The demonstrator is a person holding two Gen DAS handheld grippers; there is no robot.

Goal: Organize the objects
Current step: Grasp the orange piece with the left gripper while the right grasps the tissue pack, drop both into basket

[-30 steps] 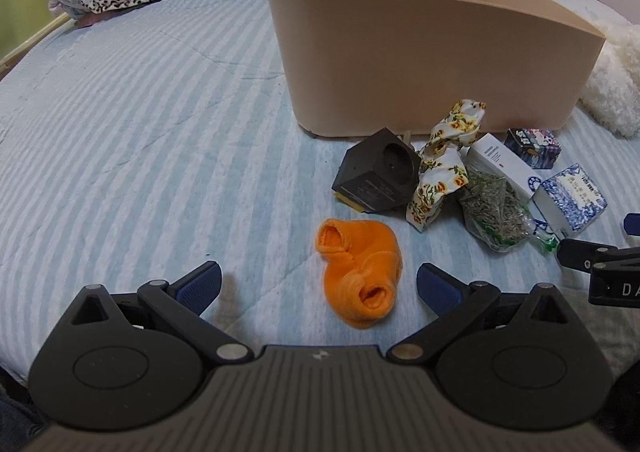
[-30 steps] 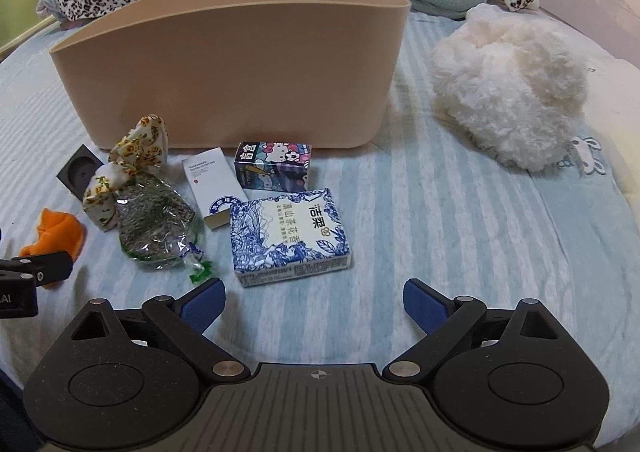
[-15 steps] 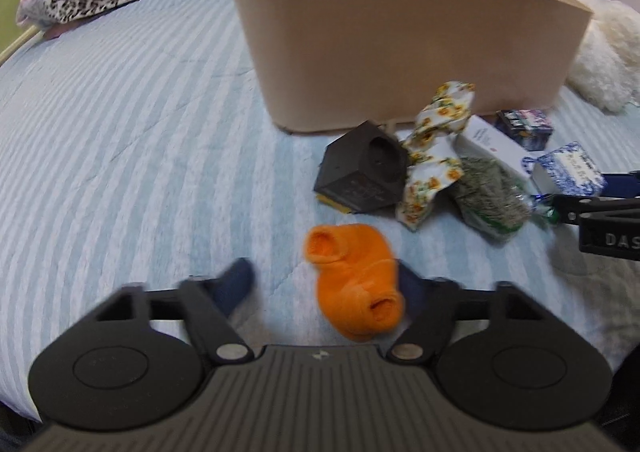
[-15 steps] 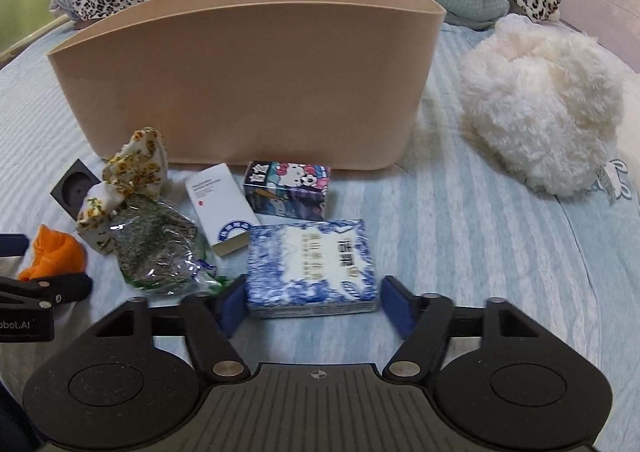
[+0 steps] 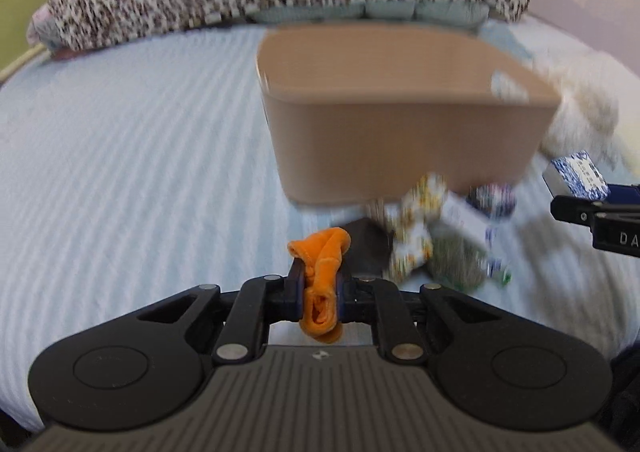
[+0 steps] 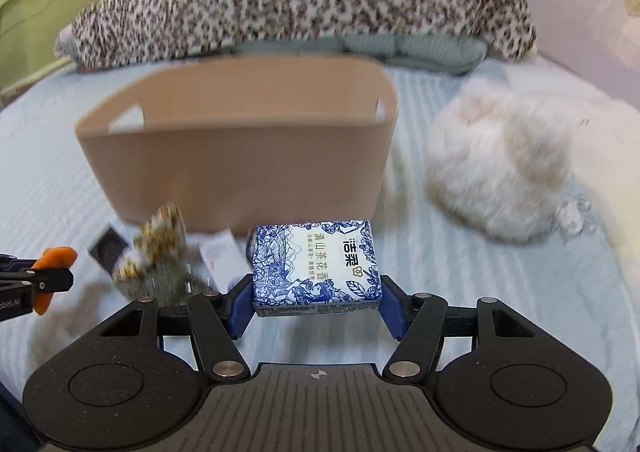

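Left fingers (image 5: 294,288) pinch the sock (image 5: 322,284) (orange, bunched) above the bed (image 5: 140,172); right gripper (image 6: 318,302) clamps the tissue pack (image 6: 316,266), also lifted. Both sit before the bin (image 6: 240,156), blurred clutter (image 6: 160,264) between.

1. The right claw (image 6: 318,306) grips a blue-and-white tissue pack (image 6: 316,266) between its blue pads (image 6: 236,306), above the striped bed (image 6: 460,292).
2. Beyond it stands a tan basket (image 6: 240,168).
3. A blurred floral cloth (image 6: 154,248), a white box (image 6: 218,256) and a dark block (image 6: 106,248) lie before the basket.
4. At the left edge, the left claw (image 6: 38,280) pinches an orange sock (image 6: 54,258).
5. A fluffy white toy (image 6: 500,172) lies right of the basket.
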